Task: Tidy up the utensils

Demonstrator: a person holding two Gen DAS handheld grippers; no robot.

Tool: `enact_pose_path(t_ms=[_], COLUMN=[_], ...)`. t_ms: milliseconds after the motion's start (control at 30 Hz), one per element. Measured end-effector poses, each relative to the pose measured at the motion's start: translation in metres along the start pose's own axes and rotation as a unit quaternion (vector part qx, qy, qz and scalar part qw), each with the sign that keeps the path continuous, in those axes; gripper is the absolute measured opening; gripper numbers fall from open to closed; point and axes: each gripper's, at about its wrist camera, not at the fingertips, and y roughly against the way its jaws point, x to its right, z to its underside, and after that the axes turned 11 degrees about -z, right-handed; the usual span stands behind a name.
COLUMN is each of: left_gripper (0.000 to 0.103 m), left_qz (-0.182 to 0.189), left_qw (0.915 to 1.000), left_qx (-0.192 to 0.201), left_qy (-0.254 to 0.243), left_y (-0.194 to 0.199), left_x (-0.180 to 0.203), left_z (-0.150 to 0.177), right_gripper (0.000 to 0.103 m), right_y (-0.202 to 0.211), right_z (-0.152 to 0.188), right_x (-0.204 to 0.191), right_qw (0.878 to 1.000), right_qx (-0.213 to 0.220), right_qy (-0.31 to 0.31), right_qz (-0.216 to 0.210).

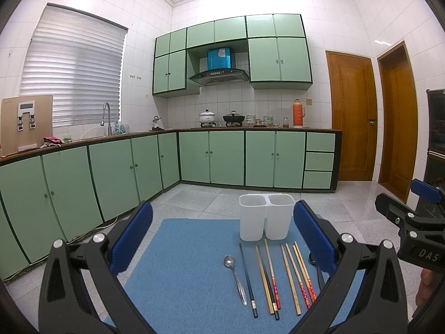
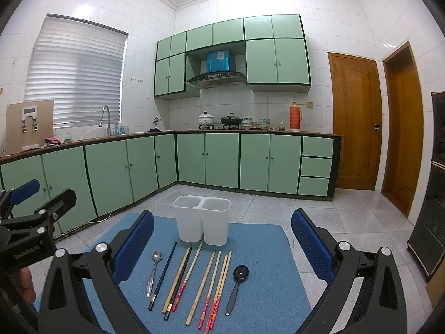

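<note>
A white two-compartment holder (image 1: 266, 216) (image 2: 202, 220) stands upright and empty at the far side of a blue mat (image 1: 180, 272) (image 2: 267, 272). In front of it lie a metal spoon (image 1: 235, 277) (image 2: 154, 271), several chopsticks (image 1: 289, 275) (image 2: 194, 281) in a row, and a black spoon (image 2: 236, 286), partly hidden in the left wrist view (image 1: 313, 260). My left gripper (image 1: 222, 236) is open and empty above the mat. My right gripper (image 2: 222, 239) is open and empty above the utensils.
The mat lies on a tiled kitchen floor (image 2: 319, 208). Green cabinets (image 1: 222, 156) line the left and far walls. Wooden doors (image 2: 356, 119) are at the right, with a dark cabinet (image 2: 434, 183) at the far right.
</note>
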Motion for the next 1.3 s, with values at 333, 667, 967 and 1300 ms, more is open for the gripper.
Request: enact_pose_path(t_ms=[333, 667, 967, 1300], left_gripper=[0.098, 0.098, 0.098, 0.098], left_qz=[0.0, -0.001, -0.001, -0.003], left_qw=[1.0, 1.0, 1.0, 1.0], left_qx=[0.001, 0.001, 0.001, 0.003], left_qy=[0.0, 0.001, 0.002, 0.002], left_y=[0.0007, 0.0029, 0.0037, 0.0032], left_x=[0.0006, -0.0013, -0.0033, -0.0018], left_z=[0.0013, -0.0021, -0.0026, -0.0033], right_gripper=[0.097, 0.097, 0.097, 0.097], right_y=[0.0001, 0.0, 0.0, -0.0011], right_z=[0.0001, 0.0003, -0.0001, -0.0036], right_x=[0.0006, 0.0008, 0.0003, 0.0011], right_qw=[1.0, 1.0, 1.0, 1.0], right_qx=[0.0, 0.001, 0.001, 0.001], right_qy=[0.0, -0.001, -0.001, -0.001], right_qz=[0.0, 0.0, 0.0, 0.0])
